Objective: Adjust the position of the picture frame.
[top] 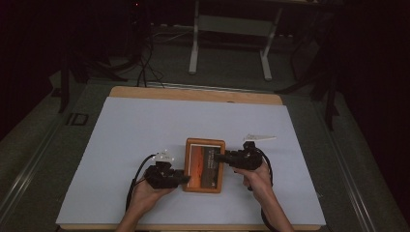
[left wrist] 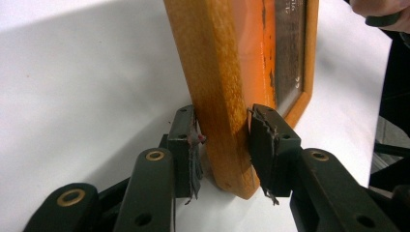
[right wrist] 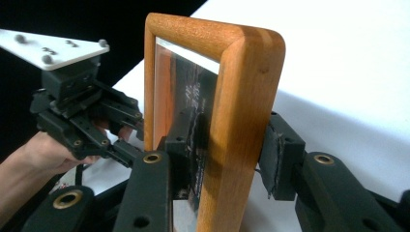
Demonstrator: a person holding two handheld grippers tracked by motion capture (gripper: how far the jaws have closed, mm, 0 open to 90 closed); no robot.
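Two grippers: both at one wooden picture frame (top: 204, 166), one on each side of it
Frame, place: on the white sheet (top: 145, 125) covering the table (top: 193, 94), near the person's edge, between the two hands
Frame, look: orange-brown wood, rounded corners, glass front over an orange picture with a dark panel of text
Left gripper (top: 180, 180): at the frame's near left corner; held in the left hand (top: 147, 191)
Left gripper, state: in the left gripper view (left wrist: 225, 150) the jaws straddle the wooden edge, one pad (left wrist: 191, 150) touching the wood, the other pad (left wrist: 263, 147) close beside the front face with a thin gap; loose, not clamped
Right gripper (top: 220, 158): at the frame's right edge, toward the far corner; held in the right hand (top: 256, 176)
Right gripper, state: in the right gripper view (right wrist: 227, 154) the jaws stand on both sides of the frame's side rail; contact of the pads cannot be told for certain
Frame, tilt: cannot tell whether it lies flat or is raised off the sheet
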